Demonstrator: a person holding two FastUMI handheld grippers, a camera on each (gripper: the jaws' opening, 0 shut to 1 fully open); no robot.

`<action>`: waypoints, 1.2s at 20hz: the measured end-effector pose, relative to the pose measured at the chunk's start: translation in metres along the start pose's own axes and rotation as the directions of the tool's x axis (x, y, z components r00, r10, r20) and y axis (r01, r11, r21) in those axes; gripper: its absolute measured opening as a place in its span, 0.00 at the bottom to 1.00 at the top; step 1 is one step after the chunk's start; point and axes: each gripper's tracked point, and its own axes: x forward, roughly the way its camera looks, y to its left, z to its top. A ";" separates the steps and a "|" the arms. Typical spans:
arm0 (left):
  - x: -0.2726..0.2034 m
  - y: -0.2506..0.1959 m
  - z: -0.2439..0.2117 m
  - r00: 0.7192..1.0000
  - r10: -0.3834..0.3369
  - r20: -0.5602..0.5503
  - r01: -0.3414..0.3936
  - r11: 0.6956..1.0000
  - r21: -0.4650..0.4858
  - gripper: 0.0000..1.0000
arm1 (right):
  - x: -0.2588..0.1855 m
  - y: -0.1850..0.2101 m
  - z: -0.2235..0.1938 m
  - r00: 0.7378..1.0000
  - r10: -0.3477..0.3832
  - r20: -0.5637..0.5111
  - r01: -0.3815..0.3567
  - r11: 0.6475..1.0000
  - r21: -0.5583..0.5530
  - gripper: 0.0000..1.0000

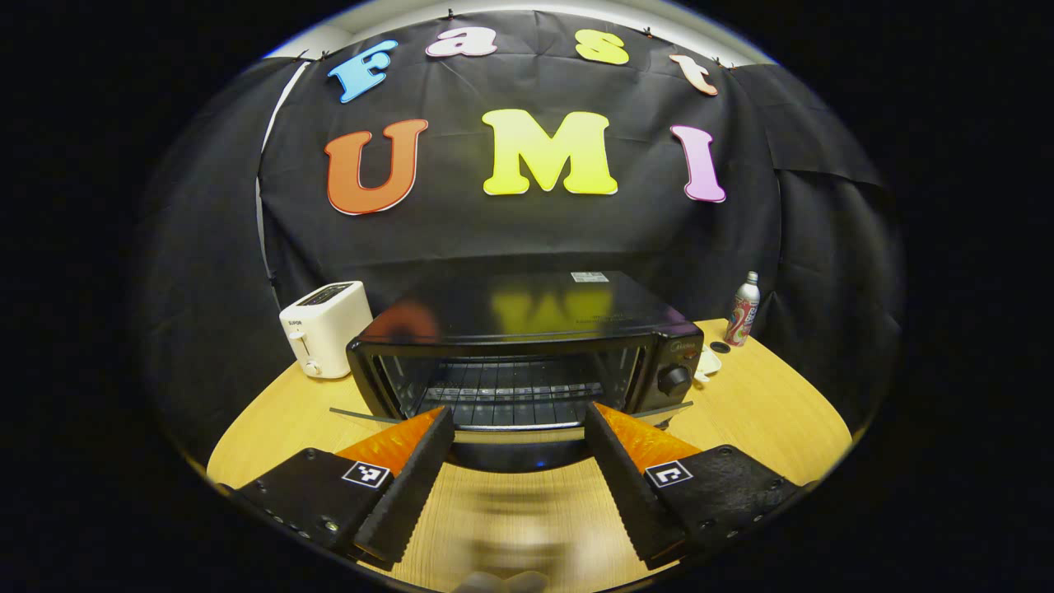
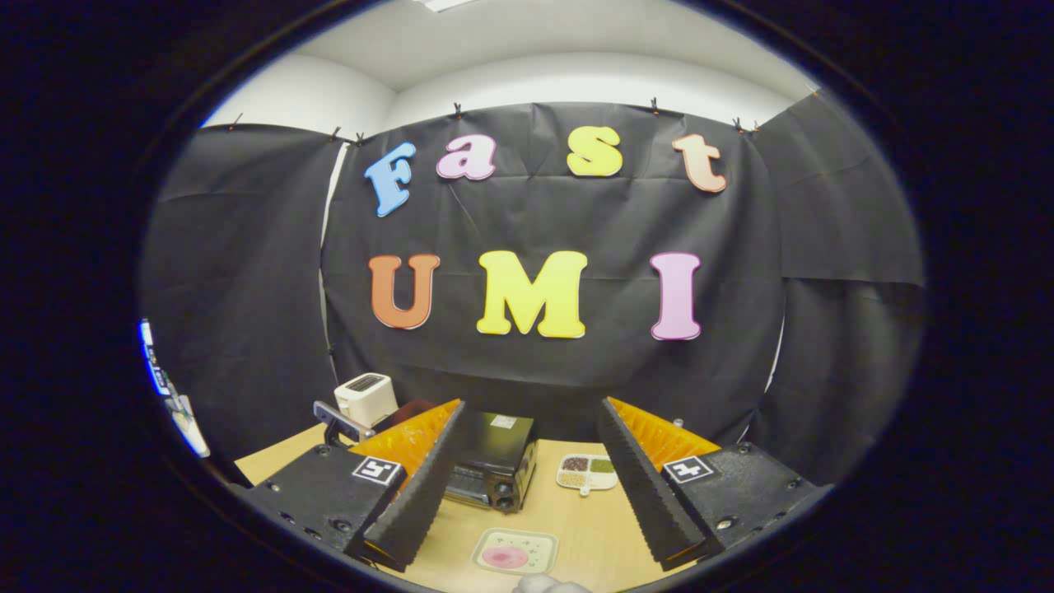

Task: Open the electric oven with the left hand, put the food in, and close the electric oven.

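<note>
Black electric oven [image 1: 527,354] door already down, both grippers [image 1: 519,449] [image 2: 531,461] spread empty; food plate [image 2: 515,550] unloaded, closing left.

in the left gripper view the electric oven [image 1: 527,354] stands at the middle of the worktop [image 1: 766,412], its door lowered toward the camera. a toaster [image 1: 326,328] stands to its left, a can [image 1: 743,310] behind and to its right. in the right gripper view a divided dish [image 2: 586,473] lies right of the oven, a tray [image 2: 515,550] before it.
</note>
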 end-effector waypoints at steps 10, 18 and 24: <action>-0.030 -0.004 -0.066 0.996 0.001 -0.093 -0.002 1.000 -0.008 0.96 | -0.032 -0.015 -0.019 0.998 -0.057 -0.010 0.058 0.998 0.020 0.96; -0.037 -0.005 -0.147 0.966 -0.004 -0.260 0.003 1.000 -0.005 0.97 | -0.054 -0.026 -0.031 0.994 -0.104 -0.023 0.104 0.994 0.018 0.96; -0.039 0.004 -0.184 0.930 -0.003 -0.368 -0.019 0.998 -0.056 0.97 | -0.069 -0.037 -0.043 0.988 -0.148 -0.045 0.149 0.989 0.011 0.96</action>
